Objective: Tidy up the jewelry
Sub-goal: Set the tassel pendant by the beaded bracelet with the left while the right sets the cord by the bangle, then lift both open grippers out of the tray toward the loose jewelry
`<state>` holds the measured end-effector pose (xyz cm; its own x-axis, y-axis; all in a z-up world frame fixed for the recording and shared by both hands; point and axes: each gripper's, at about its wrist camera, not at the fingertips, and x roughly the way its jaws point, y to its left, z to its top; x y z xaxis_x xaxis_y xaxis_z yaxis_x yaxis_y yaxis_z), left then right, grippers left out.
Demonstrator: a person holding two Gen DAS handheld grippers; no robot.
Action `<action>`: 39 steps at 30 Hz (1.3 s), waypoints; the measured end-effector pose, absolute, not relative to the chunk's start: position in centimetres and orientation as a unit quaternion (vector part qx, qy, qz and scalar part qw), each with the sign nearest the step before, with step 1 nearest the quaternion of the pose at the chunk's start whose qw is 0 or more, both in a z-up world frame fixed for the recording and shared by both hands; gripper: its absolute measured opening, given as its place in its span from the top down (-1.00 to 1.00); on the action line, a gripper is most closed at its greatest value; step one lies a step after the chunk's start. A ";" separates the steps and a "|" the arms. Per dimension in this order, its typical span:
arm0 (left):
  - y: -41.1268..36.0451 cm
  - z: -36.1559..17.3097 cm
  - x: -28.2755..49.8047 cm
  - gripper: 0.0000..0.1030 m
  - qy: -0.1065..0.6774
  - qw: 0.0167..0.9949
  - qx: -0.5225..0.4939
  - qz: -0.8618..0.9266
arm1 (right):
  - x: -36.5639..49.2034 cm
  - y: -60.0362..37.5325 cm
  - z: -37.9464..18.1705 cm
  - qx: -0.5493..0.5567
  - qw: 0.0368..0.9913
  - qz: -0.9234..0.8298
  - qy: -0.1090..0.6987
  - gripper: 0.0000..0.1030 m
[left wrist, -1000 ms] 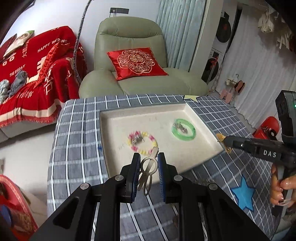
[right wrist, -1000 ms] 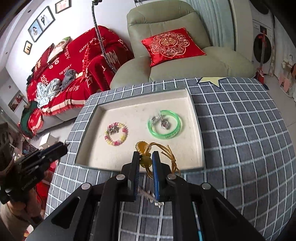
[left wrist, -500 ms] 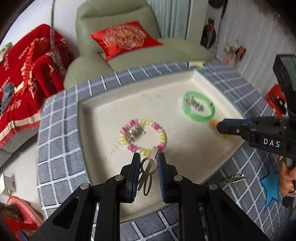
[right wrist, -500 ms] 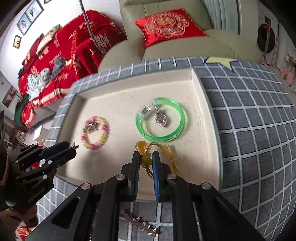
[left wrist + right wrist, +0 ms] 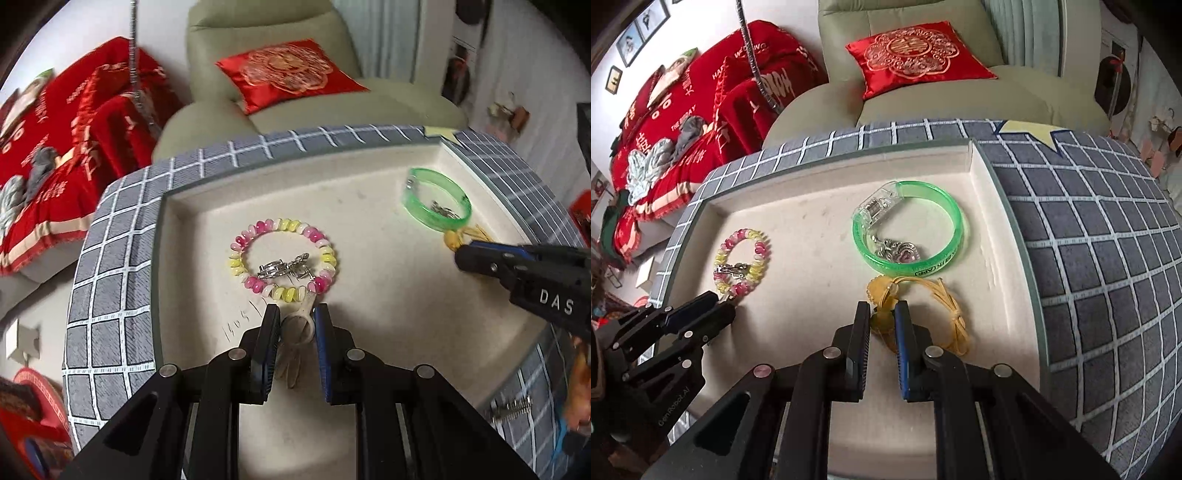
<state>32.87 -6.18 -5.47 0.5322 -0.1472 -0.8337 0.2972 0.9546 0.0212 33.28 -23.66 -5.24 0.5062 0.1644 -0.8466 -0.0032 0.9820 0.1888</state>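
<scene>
The left tongs are gripping a pale ring-shaped piece, holding it low over the tray just in front of the pink-and-yellow bead bracelet. The right tongs are gripping an amber pendant on a yellow cord, with the cord loop trailing onto the tray floor just in front of the green bangle. Both loads are hanging at or near the tray floor. To perform the placement well: be lowering each piece until it is resting flat, be keeping it clear of the neighbouring bracelet, then be opening the tongs slowly and lifting straight up so the cord is not snagging. Beyond the tray, the checked tabletop is ending at a green armchair.
</scene>
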 end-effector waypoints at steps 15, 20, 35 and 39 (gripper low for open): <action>-6.4 -5.6 32.2 0.31 0.450 0.883 0.082 -0.108 | 30.6 -24.6 -2.6 0.120 0.877 0.039 0.463 -0.27; -6.1 -5.6 32.1 0.31 0.451 0.884 0.070 -0.103 | 28.3 -25.2 -1.3 0.143 0.881 0.034 0.449 -0.28; -5.6 -3.6 31.3 0.30 0.427 0.896 0.042 -0.111 | 23.6 -26.4 -0.6 0.174 0.880 0.028 0.441 -0.28; -5.3 -2.4 30.9 -1.00 0.409 0.906 0.037 -0.101 | 23.1 -26.3 -0.9 0.177 0.877 0.032 0.445 -0.28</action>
<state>30.85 -5.32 -2.38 0.6446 -0.1519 -0.7492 0.2126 0.9770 -0.0152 23.05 -26.34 -0.91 0.6021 0.2141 -0.7692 0.1009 0.9352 0.3393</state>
